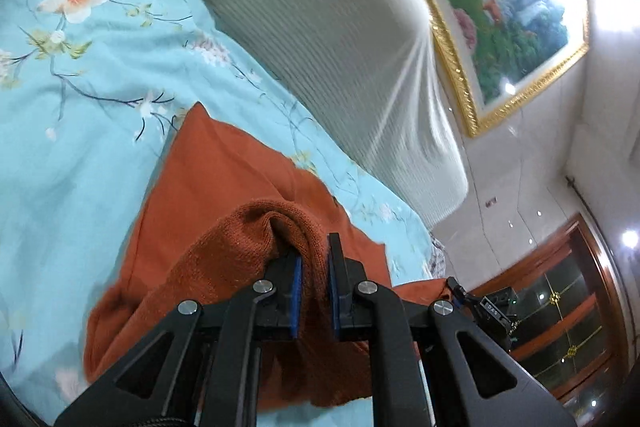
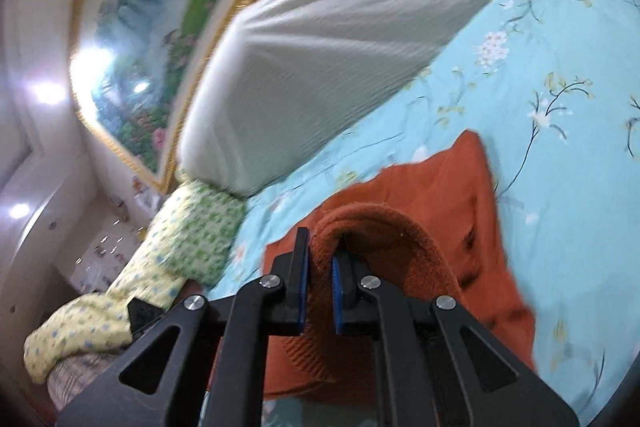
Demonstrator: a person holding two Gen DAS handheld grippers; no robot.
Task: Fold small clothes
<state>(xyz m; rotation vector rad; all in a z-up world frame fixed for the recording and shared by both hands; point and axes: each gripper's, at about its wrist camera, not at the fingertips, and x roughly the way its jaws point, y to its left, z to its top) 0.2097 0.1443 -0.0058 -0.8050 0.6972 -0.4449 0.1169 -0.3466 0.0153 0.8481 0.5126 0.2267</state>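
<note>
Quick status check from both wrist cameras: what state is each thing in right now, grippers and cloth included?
Left gripper: shut on a bunched fold of the orange garment.
Right gripper: shut on another fold of it.
Orange garment: lifted at both gripped spots, the rest lying loosely on the bed.
Floral bedsheet: spread flat, slightly wrinkled.
White pillow: lying along the head of the bed.
</note>
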